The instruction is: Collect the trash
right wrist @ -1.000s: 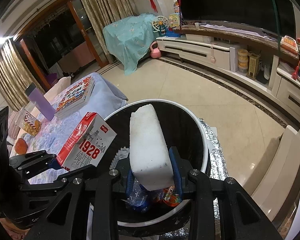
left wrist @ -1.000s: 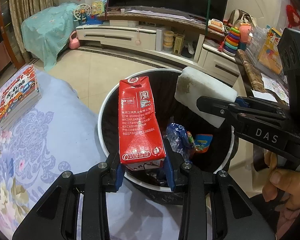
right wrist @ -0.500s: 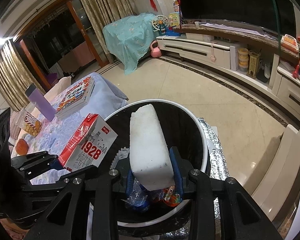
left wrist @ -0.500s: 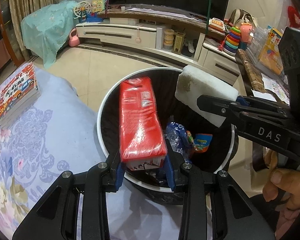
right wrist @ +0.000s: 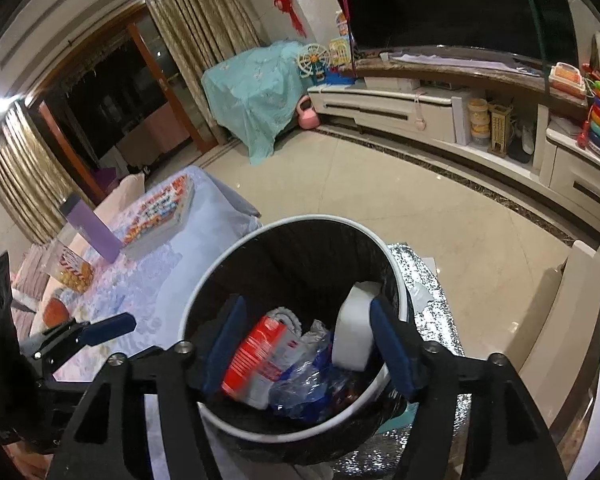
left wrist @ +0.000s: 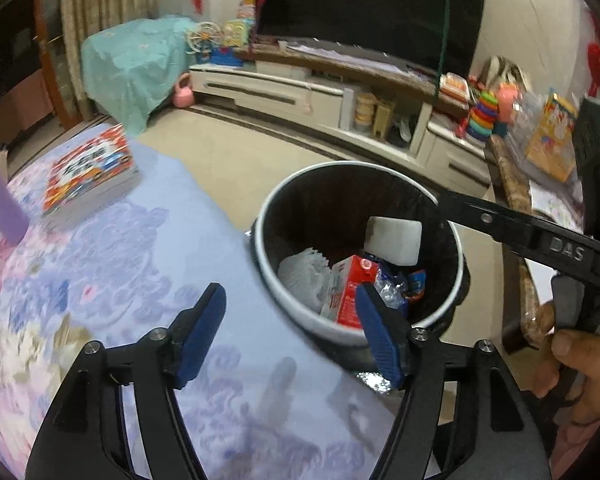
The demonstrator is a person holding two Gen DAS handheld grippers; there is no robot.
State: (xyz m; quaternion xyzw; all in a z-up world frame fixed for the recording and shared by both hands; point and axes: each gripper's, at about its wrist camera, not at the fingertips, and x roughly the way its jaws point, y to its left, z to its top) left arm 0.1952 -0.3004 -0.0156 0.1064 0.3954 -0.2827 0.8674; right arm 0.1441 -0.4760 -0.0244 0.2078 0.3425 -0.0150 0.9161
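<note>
Red milk carton and white foam block lie tilted among trash inside the black bin.

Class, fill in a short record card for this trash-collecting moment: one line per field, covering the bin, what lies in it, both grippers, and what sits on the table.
Bin: black trash can with a white rim, beside the table
Inside bin: red milk carton, white foam block, crumpled blue wrapper
Left gripper: open, empty, over the table edge
Right gripper: open, empty, above the bin
Table: floral cloth, stack of books, purple bottle
</note>
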